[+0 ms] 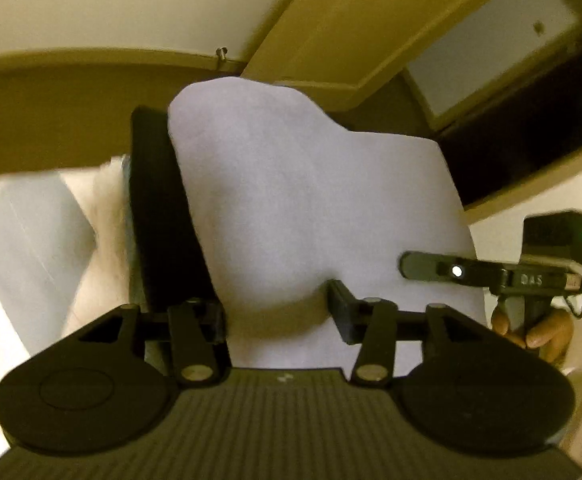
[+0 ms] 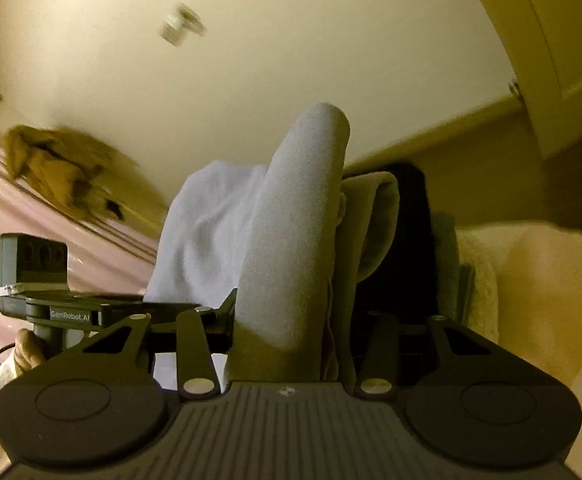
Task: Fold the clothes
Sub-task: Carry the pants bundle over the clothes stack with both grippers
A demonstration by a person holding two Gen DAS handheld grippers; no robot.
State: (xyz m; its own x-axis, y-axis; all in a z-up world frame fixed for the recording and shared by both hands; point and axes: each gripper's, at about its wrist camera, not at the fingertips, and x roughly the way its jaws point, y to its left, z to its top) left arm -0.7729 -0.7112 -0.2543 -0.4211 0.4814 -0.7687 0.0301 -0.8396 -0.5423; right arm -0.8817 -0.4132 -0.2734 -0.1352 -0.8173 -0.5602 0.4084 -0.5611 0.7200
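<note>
we see the pale lavender garment (image 1: 311, 200) held up in the air, pinched between the closed fingers of both the left gripper (image 1: 279, 312) and the right gripper (image 2: 287, 320); behind the garment lie a brown crumpled cloth (image 2: 59, 172) and a striped pink sheet (image 2: 51, 240).

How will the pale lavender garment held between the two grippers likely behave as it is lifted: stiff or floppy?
Probably floppy: the pale lavender garment bulges in rounded folds above the right hand-held gripper. Likely light, since the left hand-held gripper holds a broad sheet of it up. Its fuzzy surface suggests it is unlikely to slip.
</note>
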